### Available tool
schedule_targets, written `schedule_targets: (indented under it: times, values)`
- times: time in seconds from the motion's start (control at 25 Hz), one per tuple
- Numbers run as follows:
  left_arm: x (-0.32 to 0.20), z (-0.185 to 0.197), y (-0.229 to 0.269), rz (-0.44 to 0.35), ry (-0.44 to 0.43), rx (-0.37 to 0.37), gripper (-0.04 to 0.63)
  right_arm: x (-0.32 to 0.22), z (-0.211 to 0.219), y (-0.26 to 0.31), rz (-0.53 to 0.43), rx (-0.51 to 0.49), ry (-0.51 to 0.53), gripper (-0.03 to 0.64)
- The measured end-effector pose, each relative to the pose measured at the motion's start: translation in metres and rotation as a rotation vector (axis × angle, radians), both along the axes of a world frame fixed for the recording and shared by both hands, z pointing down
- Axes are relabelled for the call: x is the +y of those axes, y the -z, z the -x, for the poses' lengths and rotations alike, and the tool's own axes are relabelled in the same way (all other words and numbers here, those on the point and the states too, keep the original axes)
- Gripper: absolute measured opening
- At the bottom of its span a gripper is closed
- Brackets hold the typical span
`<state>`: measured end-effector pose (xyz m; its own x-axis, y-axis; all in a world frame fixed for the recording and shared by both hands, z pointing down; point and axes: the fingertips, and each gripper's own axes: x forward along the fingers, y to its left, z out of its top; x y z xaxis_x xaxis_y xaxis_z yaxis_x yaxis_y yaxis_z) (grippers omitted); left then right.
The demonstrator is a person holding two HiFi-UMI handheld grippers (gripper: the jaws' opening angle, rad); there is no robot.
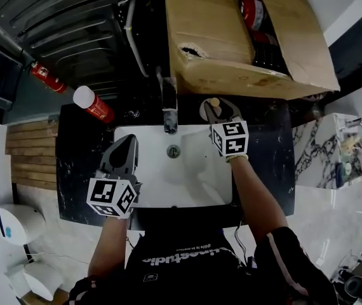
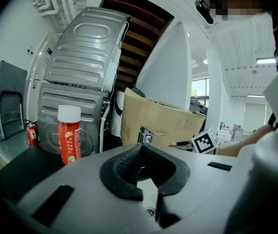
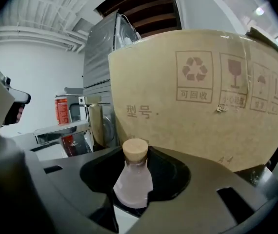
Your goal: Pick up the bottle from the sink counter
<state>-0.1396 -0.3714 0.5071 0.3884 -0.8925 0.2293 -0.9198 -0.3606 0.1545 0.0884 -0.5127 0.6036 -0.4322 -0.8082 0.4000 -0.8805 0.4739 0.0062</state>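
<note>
A small clear flask-shaped bottle (image 3: 131, 179) with a cork stopper (image 1: 214, 101) stands on the black counter behind the white sink (image 1: 194, 183), just right of the faucet (image 1: 169, 107). My right gripper (image 1: 218, 111) is around it; in the right gripper view (image 3: 133, 191) the jaws sit against both sides of the bottle's lower body, with the cork rising above them. My left gripper (image 1: 127, 145) hangs over the sink's left edge with its jaws together and nothing in them (image 2: 141, 165).
A red spray can (image 1: 93, 103) with a white cap stands on the counter (image 1: 79, 151) at the left, a small red extinguisher (image 1: 46, 78) beyond it. A large open cardboard box (image 1: 232, 37) stands right behind the bottle. A washing machine (image 2: 75, 82) is at the back left.
</note>
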Motion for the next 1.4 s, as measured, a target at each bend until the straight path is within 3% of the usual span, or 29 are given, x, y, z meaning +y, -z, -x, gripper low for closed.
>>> schedule_targets:
  times: [0.28,0.44,0.92,1.12,1.4]
  values:
    - [0.016,0.016,0.006,-0.004,0.033,-0.008,0.014,0.010,0.004,0.006,-0.029,0.036,0.023,0.170]
    - [0.030,0.018,0.016,-0.021,0.027,-0.011,0.014,0.033,0.010,0.039,-0.078,0.009,0.055,0.170]
    - [0.079,0.016,0.081,-0.162,-0.007,0.025,0.014,0.169,0.028,0.177,-0.194,-0.059,0.154,0.170]
    - [0.100,0.009,0.092,-0.185,-0.035,0.028,0.014,0.222,0.038,0.200,-0.206,-0.089,0.178,0.170]
    - [0.111,0.002,0.100,-0.203,-0.063,0.036,0.014,0.249,0.041,0.209,-0.234,-0.083,0.176,0.170]
